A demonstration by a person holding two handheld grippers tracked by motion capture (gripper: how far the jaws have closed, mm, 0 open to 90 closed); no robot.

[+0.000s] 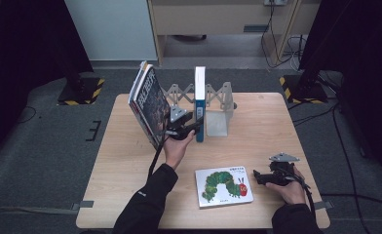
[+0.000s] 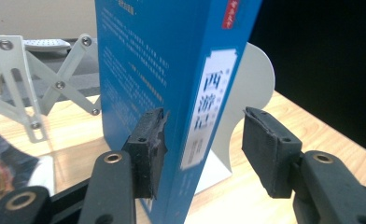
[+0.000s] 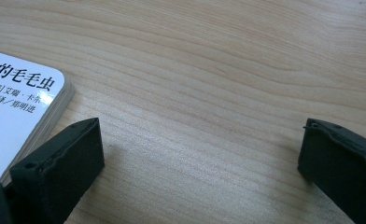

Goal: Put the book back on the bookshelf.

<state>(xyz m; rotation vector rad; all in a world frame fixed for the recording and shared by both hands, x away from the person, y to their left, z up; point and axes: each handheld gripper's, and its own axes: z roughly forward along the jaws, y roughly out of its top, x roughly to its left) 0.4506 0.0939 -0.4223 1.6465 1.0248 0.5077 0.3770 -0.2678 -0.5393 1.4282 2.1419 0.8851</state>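
Black pads of the left tool (image 2: 202, 149) stand apart around the blue book's (image 2: 172, 84) spine, one pad against its cover, the other clear of it. That book stands upright on the wooden counter (image 1: 130, 161), against a white bookend (image 1: 217, 122), with other books (image 1: 147, 102) leaning at its left. Near the counter's front edge, the right tool (image 3: 200, 163) gapes over bare wood just beside a flat caterpillar picture book (image 1: 223, 186).
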